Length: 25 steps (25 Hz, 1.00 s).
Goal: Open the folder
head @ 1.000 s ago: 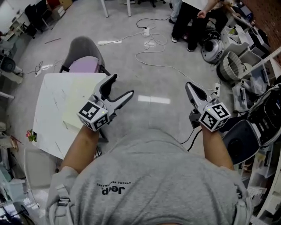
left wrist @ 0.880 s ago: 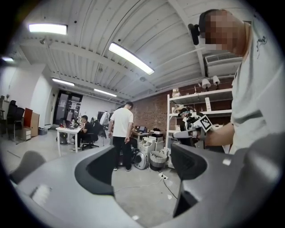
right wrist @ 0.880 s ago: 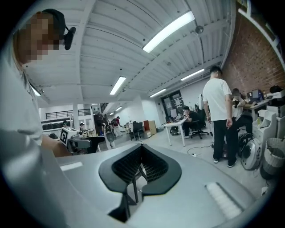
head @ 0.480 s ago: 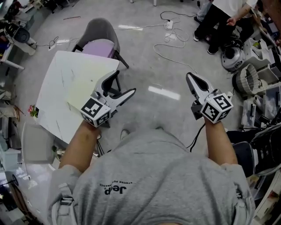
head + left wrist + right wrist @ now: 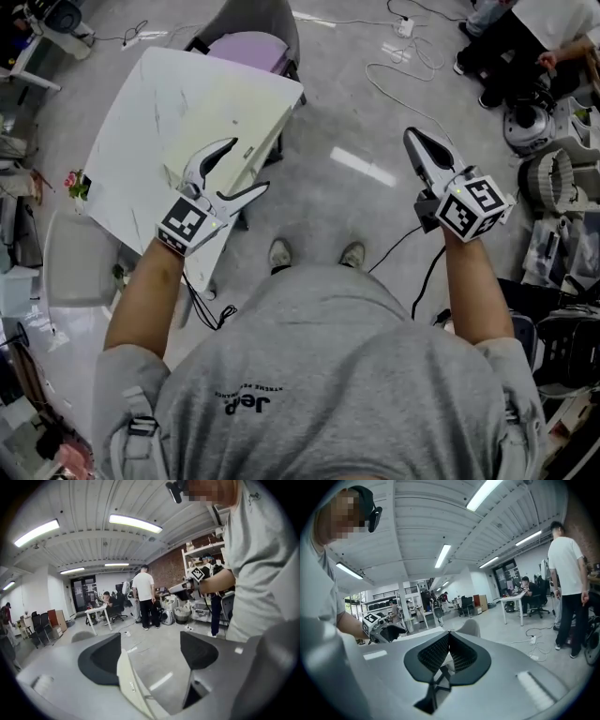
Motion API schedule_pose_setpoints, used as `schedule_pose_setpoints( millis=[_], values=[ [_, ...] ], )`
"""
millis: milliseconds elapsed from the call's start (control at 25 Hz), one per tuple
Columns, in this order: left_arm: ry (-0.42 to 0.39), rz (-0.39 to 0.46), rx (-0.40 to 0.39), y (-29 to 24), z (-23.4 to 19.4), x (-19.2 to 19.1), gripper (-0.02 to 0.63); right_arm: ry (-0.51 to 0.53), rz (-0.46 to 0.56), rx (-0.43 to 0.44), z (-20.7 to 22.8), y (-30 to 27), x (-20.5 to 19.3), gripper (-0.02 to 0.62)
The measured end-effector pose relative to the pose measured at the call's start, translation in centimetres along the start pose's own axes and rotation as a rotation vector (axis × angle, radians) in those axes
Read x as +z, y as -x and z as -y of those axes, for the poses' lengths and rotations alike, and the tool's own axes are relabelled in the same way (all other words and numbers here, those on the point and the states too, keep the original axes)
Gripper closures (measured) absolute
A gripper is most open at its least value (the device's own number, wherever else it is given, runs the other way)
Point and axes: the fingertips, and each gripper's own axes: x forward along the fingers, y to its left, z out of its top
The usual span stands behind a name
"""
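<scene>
A person in a grey shirt (image 5: 328, 375) printed "Jeep" stands at a white counter (image 5: 131, 131) with two tools. One pale yellow folder (image 5: 225, 108) lies flat along the counter's floor-side edge. The left tool (image 5: 246, 167), jaws apart and empty, hovers by the folder's near edge. The right tool (image 5: 414, 139), jaws together on nothing, hangs over open floor (image 5: 347, 122).

A white table (image 5: 131, 141) stands on the grey concrete floor (image 5: 347, 206). A chair with a lilac seat (image 5: 251, 47) is tucked in at the table's far edge. Pink flowers (image 5: 74, 182) show just off its left edge. White cables (image 5: 380, 82) trail over the floor near a power strip (image 5: 406, 26). In the left gripper view, a person in a white shirt (image 5: 143, 588) stands near cluttered shelves (image 5: 205, 559).
</scene>
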Motion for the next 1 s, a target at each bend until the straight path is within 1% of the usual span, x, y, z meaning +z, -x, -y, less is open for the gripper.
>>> schedule_pose_setpoints(
  millis=[320,440,600,720,840,880,920,1000],
  values=[
    [-0.156,-0.260,-0.087,5.1,-0.6,-11.0,0.186,-0.014,-0.086,0.062,-4.2,-6.0,-4.1,0.591],
    [-0.253,-0.359,-0.144,6.1,-0.4,-15.0,0.186,-0.018,-0.111,0.076,-5.4,-7.9,-5.2,0.592],
    [-0.422,-0.451,-0.233,6.5,0.2,-19.5,0.186,-0.018,-0.138,0.095,-6.9,-9.6,-6.6,0.592],
    [-0.525,-0.507,-0.273,6.7,0.2,-22.4,0.187,-0.016,-0.160,0.108,-8.0,-10.5,-7.7,0.592],
    [-0.596,-0.538,-0.283,6.4,0.0,-24.3,0.187,-0.017,-0.179,0.115,-8.6,-11.2,-8.6,0.592],
    [-0.611,-0.540,-0.283,6.2,0.0,-24.8,0.196,-0.019,-0.184,0.116,-8.7,-11.3,-8.8,0.592],
    [-0.623,-0.540,-0.283,6.1,0.0,-25.1,0.229,-0.021,-0.188,0.116,-8.9,-11.5,-9.0,0.592],
    [-0.640,-0.536,-0.285,5.8,0.1,-25.5,0.269,-0.022,-0.193,0.116,-9.2,-11.7,-9.4,0.592]
  ],
)
